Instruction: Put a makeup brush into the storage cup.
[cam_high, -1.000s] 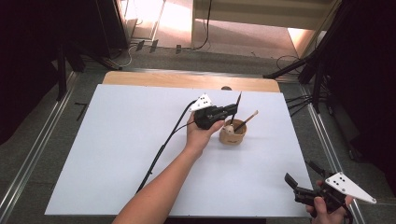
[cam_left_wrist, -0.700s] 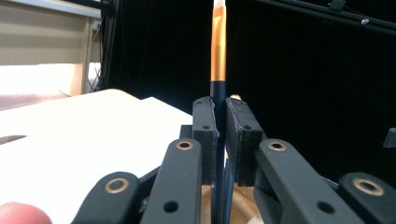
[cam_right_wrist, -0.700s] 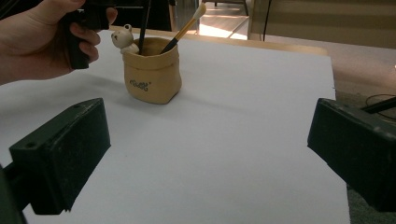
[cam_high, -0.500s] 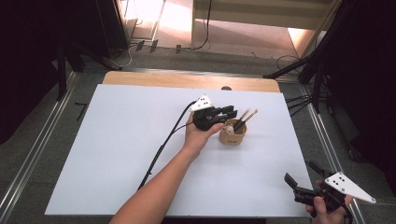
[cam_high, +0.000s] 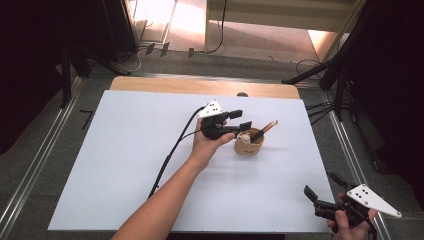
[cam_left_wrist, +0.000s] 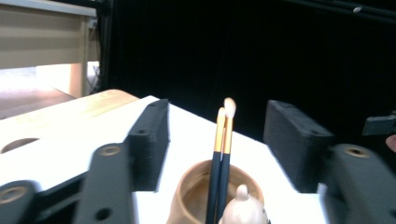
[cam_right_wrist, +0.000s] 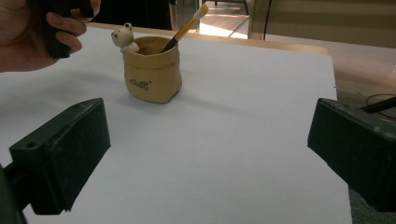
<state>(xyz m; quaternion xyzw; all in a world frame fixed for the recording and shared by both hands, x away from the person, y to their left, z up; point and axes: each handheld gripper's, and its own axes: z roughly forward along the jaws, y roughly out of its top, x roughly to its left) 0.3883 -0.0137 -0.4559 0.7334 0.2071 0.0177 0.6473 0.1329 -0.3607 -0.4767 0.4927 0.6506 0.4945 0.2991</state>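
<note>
A tan pot (cam_high: 249, 145) with a small bear figure (cam_right_wrist: 123, 35) on its rim stands on the white table top (cam_high: 125, 165), right of centre. Two brushes (cam_left_wrist: 223, 135) with black handles, gold bands and pale tips lean in it. My left gripper (cam_high: 240, 120) hovers just left of the pot, level with the brush tips. Its jaws have just been opening and now stand open on either side of the brushes without touching them. My right gripper (cam_high: 322, 186) is at the table's near right corner, open and holding nothing, facing the pot (cam_right_wrist: 152, 77).
A black cable (cam_high: 170, 155) trails from the left gripper across the table toward the near edge. A bare wooden strip (cam_high: 200, 86) runs along the table's far edge. Dark stands and cables (cam_high: 330, 75) sit on the floor beyond the far right corner.
A second ago the left gripper held a dark brush upright above the pot. That brush now leans in the pot beside the other one, and the jaws have parted. The right gripper has stayed put.
</note>
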